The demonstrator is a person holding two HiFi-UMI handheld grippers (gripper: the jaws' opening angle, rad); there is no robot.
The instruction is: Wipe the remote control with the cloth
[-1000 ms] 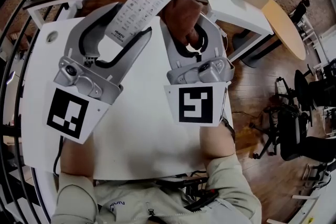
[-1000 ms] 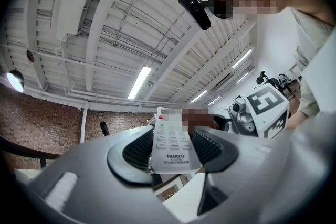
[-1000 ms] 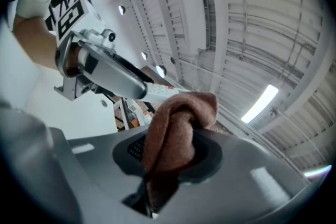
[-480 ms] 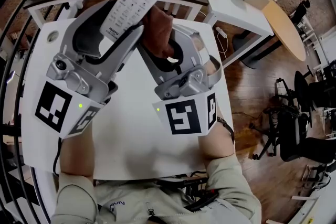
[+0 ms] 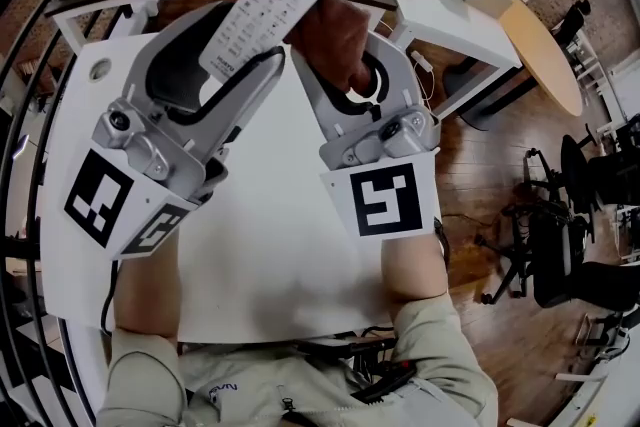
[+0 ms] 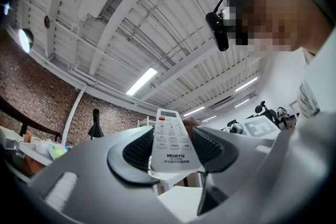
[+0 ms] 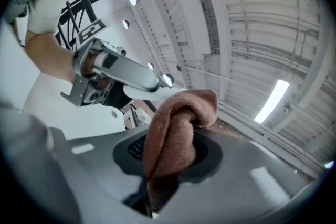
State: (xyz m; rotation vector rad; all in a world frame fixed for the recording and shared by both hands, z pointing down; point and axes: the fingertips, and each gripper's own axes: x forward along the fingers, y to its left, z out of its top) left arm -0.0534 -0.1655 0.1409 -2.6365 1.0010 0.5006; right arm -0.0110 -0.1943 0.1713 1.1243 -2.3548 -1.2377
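While the left gripper has its fingers clamped across the lower, logo end of the remote control, the remote stands clear of the white table, lifted into the air in front of the person. Its long axis runs from lower left to upper right in the head view. The small display end points up and away from the person, and the button face is turned towards the head camera.

Just right of it, the brown cloth sits bunched against the remote's right edge and back. It looks to be touching there, though the exact contact is hidden behind the body. The right gripper has its fingers pinched on a fold of that cloth, with the wad bulging out past the tips.

The step in hand reads as wiping the side and back. To do it well:
- Draw the cloth along the long axis, from the held end towards the display.
- Press only lightly, because the remote is held by one end and could pivot in the left fingers.
- Roll the left wrist to bring the button face round to the cloth.
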